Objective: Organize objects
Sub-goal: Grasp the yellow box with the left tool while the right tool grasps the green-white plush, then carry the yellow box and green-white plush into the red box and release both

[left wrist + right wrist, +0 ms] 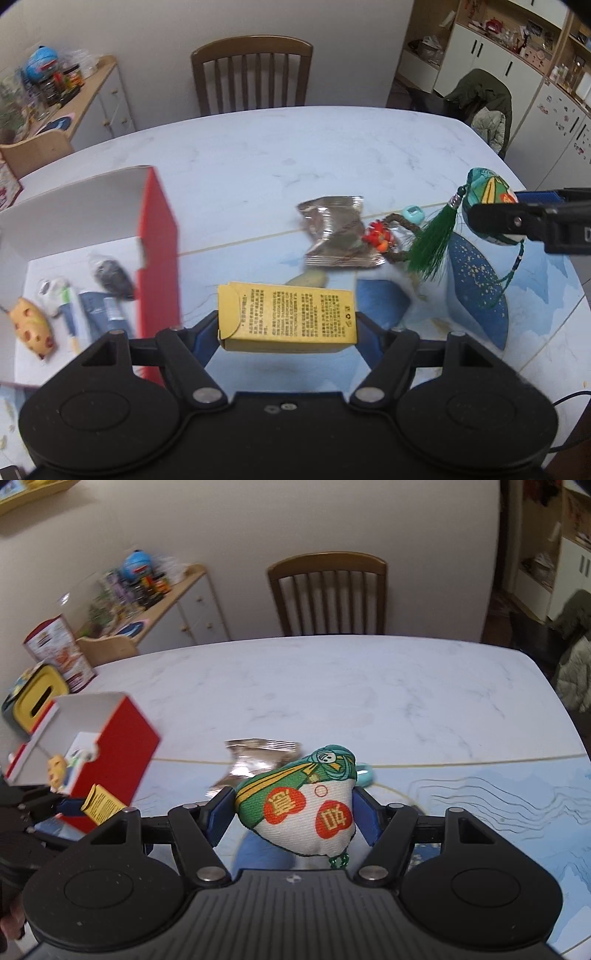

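Jaws of the left gripper (pixel 287 320) clamp a yellow carton (pixel 287 320) held crosswise above the table (pixel 258 147), beside the red box (pixel 159 243). Right gripper (pixel 295 808) jaws clamp a cloth sachet (pixel 299 808), raised over the foil packet (pixel 255 760).

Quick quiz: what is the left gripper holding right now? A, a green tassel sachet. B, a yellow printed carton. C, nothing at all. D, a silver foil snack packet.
B: in the left wrist view, the left gripper has its fingers pressed against both ends of the yellow printed carton, held above the table, while the silver foil packet lies on it and the right gripper holds the sachet.
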`<action>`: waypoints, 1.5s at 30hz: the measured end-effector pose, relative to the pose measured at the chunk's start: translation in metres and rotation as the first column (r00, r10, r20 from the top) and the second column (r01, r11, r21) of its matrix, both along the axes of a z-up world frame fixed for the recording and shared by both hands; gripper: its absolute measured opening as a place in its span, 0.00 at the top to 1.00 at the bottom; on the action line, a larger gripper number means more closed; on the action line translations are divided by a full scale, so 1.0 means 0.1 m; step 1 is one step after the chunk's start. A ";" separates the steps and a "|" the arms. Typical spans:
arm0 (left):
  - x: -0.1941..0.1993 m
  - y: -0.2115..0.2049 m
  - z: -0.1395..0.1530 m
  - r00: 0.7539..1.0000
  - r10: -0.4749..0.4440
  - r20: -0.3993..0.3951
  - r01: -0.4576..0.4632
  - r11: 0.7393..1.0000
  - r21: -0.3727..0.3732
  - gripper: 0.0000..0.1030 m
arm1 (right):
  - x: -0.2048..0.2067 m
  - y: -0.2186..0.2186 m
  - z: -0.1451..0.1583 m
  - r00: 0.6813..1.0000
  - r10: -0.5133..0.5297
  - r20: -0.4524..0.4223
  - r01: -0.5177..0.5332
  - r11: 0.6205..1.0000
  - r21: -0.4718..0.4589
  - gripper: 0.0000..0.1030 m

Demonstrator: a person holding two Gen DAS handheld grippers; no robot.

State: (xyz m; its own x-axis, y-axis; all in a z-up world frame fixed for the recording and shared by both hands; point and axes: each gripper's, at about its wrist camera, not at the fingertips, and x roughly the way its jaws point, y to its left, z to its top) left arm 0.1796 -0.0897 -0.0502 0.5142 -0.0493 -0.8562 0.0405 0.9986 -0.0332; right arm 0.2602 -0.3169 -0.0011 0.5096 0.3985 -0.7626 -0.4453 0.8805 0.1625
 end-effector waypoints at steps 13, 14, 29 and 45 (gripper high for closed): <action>-0.27 0.81 0.38 0.998 0.055 0.042 -0.055 0.998 0.007 0.29 | -0.37 0.94 0.40 0.988 0.149 0.034 -0.150 0.988 0.030 0.34; -0.28 0.88 0.40 0.997 0.063 0.044 -0.063 0.998 0.007 0.29 | -0.40 1.02 0.42 0.986 0.160 0.042 -0.161 0.987 0.026 0.34; -0.39 1.92 0.43 0.978 0.204 0.033 -0.205 0.978 0.045 0.29 | -0.59 2.14 0.63 0.952 0.296 0.076 -0.299 0.954 0.026 0.34; -0.21 2.57 0.01 0.954 0.297 -0.037 -0.292 0.950 0.114 0.29 | -0.40 3.23 0.36 0.932 0.353 0.085 -0.354 0.935 -0.008 0.34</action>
State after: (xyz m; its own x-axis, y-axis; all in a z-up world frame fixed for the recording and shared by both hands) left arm 0.1587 0.1677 -0.0492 0.4454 0.1900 -0.8749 -0.2548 0.9637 0.0796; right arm 0.2205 0.0057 0.0349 0.3963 0.5698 -0.7199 -0.7399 0.6625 0.1171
